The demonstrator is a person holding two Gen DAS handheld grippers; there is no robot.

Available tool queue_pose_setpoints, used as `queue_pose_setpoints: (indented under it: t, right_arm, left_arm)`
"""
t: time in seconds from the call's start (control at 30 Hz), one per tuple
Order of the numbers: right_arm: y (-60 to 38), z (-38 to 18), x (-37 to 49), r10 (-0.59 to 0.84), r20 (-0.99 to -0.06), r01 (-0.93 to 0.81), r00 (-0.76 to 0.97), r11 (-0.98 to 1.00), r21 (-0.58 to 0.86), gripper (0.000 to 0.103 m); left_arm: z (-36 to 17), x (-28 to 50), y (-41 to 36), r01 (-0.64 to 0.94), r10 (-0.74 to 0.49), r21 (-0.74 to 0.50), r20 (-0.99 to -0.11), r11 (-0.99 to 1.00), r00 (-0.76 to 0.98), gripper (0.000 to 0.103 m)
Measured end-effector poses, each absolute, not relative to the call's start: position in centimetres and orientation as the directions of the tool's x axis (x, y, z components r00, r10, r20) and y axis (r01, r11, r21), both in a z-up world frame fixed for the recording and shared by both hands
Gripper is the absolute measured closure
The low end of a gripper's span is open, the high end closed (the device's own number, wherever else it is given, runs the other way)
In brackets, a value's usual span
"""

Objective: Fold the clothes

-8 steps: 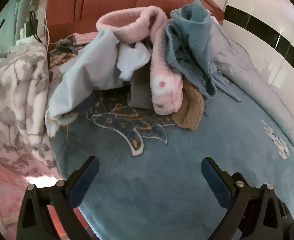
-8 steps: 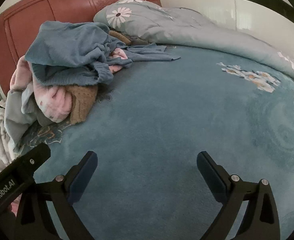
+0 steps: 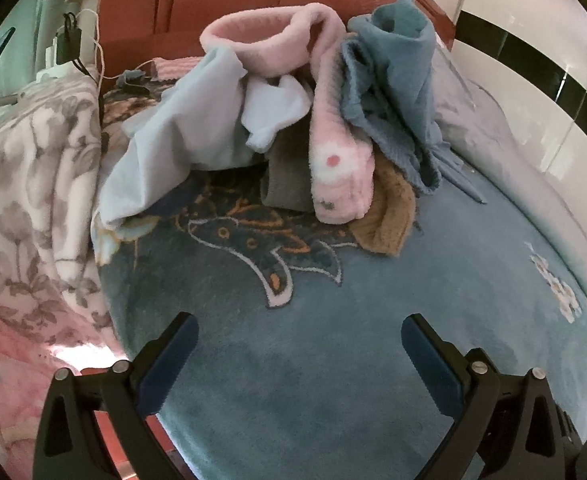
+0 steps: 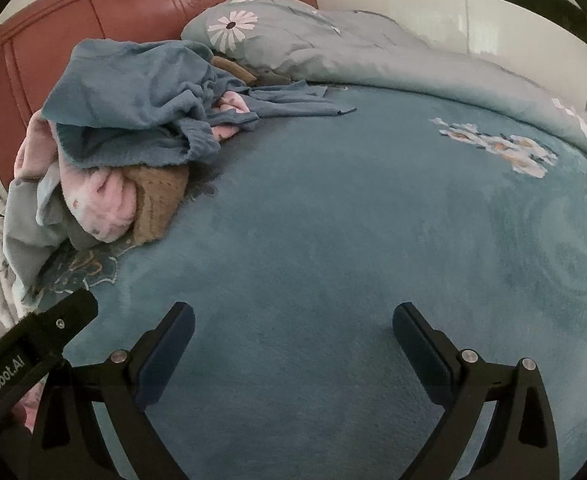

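Both grippers [image 3: 299, 344] [image 4: 293, 334] empty, clothes pile [image 3: 293, 120] untouched.

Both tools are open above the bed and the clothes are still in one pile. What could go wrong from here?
1. The pink fleece garment lies tangled between the light blue garment and the blue knit garment; pulling one may drag the others.
2. The charger cable lies close behind the pile and might snag.

My left gripper [image 3: 299, 332] has jaws spread wide, empty, hovering low and level. My right gripper [image 4: 293, 320] likewise: jaws apart, nothing between them, pointing forward.
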State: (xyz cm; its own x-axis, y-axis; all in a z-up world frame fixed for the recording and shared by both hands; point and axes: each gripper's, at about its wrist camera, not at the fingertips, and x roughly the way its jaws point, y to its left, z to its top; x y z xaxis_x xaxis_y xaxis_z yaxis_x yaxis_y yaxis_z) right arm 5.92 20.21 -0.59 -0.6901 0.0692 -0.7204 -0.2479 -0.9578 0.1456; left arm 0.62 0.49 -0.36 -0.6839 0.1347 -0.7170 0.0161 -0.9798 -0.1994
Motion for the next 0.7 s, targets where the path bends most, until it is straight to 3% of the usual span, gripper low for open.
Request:
queue_pose_setpoints:
  t: [0.7]
  right_arm:
    - [20.0,-0.9,6.0,0.086,-0.741,-0.260,-0.665,-0.958,0.122,0.003]
  left_arm:
    - [-0.9,1.8,1.6,0.012,0.155,-0.223,-0.718,-0.975,-0.679,0.000]
